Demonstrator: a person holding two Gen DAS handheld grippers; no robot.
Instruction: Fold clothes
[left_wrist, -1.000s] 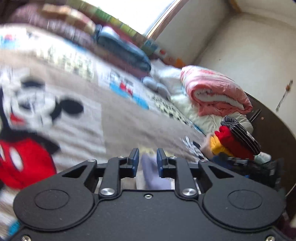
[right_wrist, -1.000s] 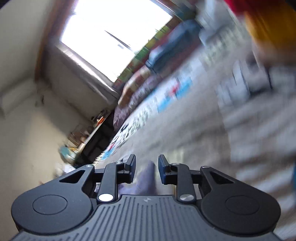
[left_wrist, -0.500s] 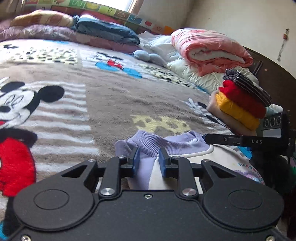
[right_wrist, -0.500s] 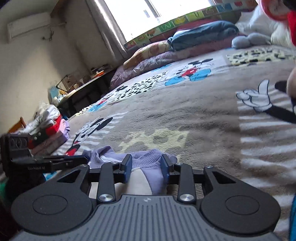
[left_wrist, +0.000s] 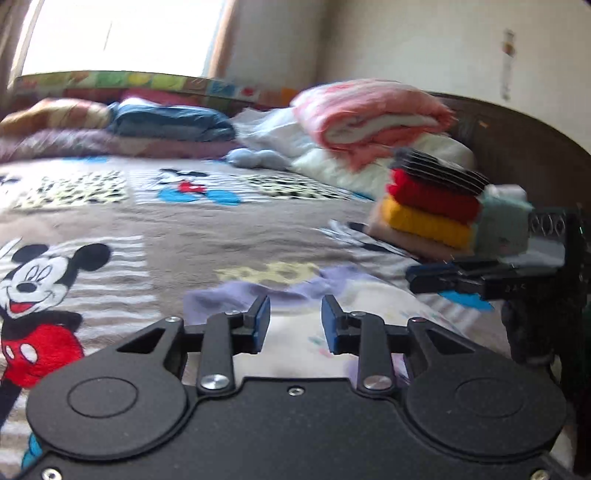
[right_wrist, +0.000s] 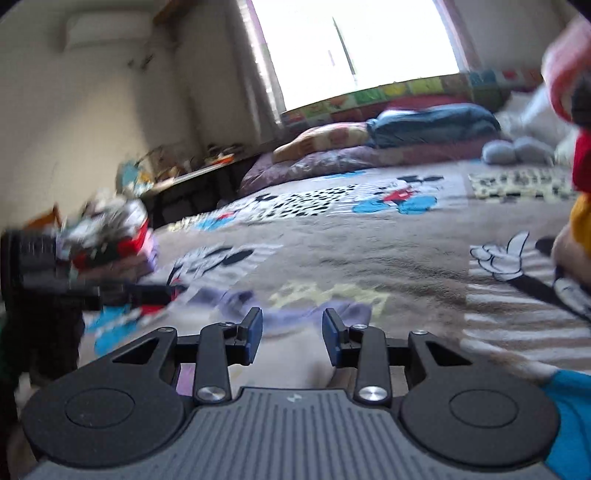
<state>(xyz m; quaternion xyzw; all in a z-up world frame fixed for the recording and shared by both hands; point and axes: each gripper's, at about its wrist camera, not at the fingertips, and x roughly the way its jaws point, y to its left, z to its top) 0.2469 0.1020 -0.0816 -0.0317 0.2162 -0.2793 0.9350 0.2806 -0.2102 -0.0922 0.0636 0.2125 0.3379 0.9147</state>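
Both tongs, the left gripper (left_wrist: 295, 320) and right gripper (right_wrist: 292, 332), are spread wide, empty; the lilac-trimmed garment (left_wrist: 295, 354) beneath should be smoothed flat before regripping.

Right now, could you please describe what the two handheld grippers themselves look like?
Both are matte black. The left gripper has a smooth black body with two round discs, silver screws and blue-padded fingers. The right gripper matches, but its centre plate is ribbed grey with a small logo. No cables or sleeves show.
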